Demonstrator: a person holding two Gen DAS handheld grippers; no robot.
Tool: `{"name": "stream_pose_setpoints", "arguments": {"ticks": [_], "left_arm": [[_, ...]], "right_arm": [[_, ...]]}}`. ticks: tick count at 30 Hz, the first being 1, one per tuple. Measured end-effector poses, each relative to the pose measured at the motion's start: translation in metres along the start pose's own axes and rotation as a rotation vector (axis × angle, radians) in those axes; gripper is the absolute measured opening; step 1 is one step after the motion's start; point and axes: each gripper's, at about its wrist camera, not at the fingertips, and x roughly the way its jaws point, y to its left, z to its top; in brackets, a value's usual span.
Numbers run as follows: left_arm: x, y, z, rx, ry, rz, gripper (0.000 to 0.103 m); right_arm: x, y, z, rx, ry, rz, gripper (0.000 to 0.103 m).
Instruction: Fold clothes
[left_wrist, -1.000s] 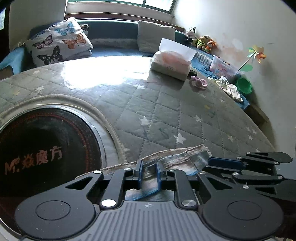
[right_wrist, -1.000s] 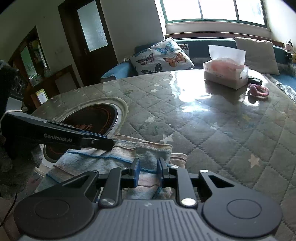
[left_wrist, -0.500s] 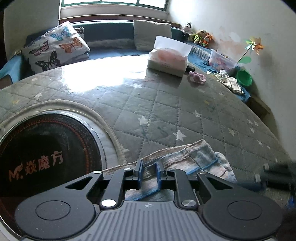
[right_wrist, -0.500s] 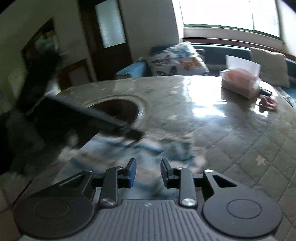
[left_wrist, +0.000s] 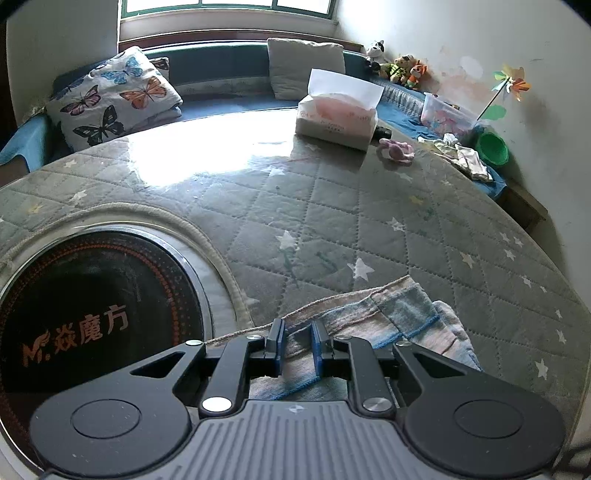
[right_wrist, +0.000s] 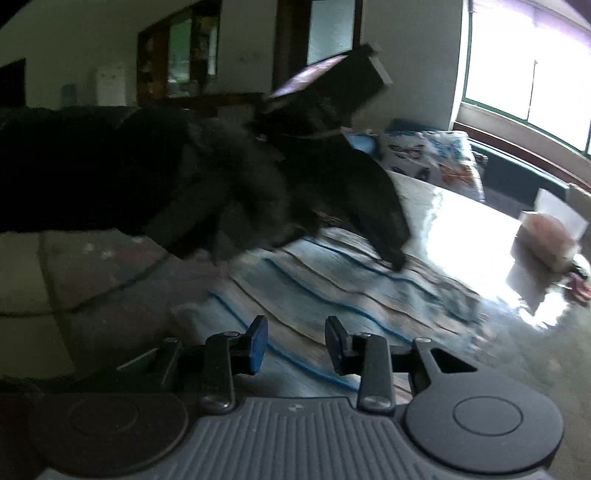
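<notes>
A striped blue and pink cloth (left_wrist: 388, 325) lies folded at the near edge of the quilted table cover (left_wrist: 332, 206). My left gripper (left_wrist: 296, 343) is shut on a fold of its near edge, with the fabric bunched between the blue pads. In the blurred right wrist view the same cloth (right_wrist: 332, 288) spreads out ahead. A person's gloved hand (right_wrist: 240, 192) holds the left gripper (right_wrist: 397, 260) tip-down on it. My right gripper (right_wrist: 297, 343) hovers over the cloth's near corner. Its jaws are opening and nothing is pinched between them.
A round black cooktop insert (left_wrist: 85, 321) sits in the table to the left of the cloth. At the far side stand a tissue box (left_wrist: 336, 118) and a small pink item (left_wrist: 397, 149). A butterfly pillow (left_wrist: 110, 99) lies on the bench behind.
My right gripper let go of the cloth, widened its jaws, rolled and swung sideways, leaving the left wrist view. The left gripper kept its hold and barely moved.
</notes>
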Motion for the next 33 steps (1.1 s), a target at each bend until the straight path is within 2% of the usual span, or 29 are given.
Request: {"name": "stream_pose_setpoints", "arguments": {"ticks": [5, 9, 14, 17, 25, 28, 30, 33], "left_arm": [[0.000, -0.001, 0.001, 0.004, 0.004, 0.004, 0.018], [0.001, -0.001, 0.001, 0.000, 0.003, 0.002, 0.018], [-0.002, 0.000, -0.001, -0.012, -0.006, 0.005, 0.022], [-0.010, 0.002, -0.005, -0.015, -0.016, 0.006, 0.027], [-0.037, 0.003, -0.031, -0.015, -0.026, -0.006, 0.033], [-0.048, 0.004, -0.043, -0.028, -0.024, 0.002, 0.037], [-0.056, 0.007, -0.053, -0.040, -0.025, 0.013, 0.041], [-0.067, 0.013, -0.066, -0.061, -0.029, 0.039, 0.043]], "right_arm": [[0.023, 0.019, 0.007, -0.008, -0.008, 0.068, 0.034], [0.037, 0.039, 0.003, -0.029, 0.023, 0.128, 0.034], [0.027, 0.046, 0.000, -0.032, 0.014, 0.146, 0.034], [0.013, 0.036, -0.002, 0.020, -0.002, 0.118, 0.034], [-0.036, -0.012, -0.024, 0.210, -0.029, -0.077, 0.034], [-0.040, -0.034, -0.036, 0.308, 0.001, -0.111, 0.034], [-0.040, -0.040, -0.041, 0.322, 0.020, -0.120, 0.034], [-0.043, -0.049, -0.038, 0.341, -0.001, -0.116, 0.033]]}}
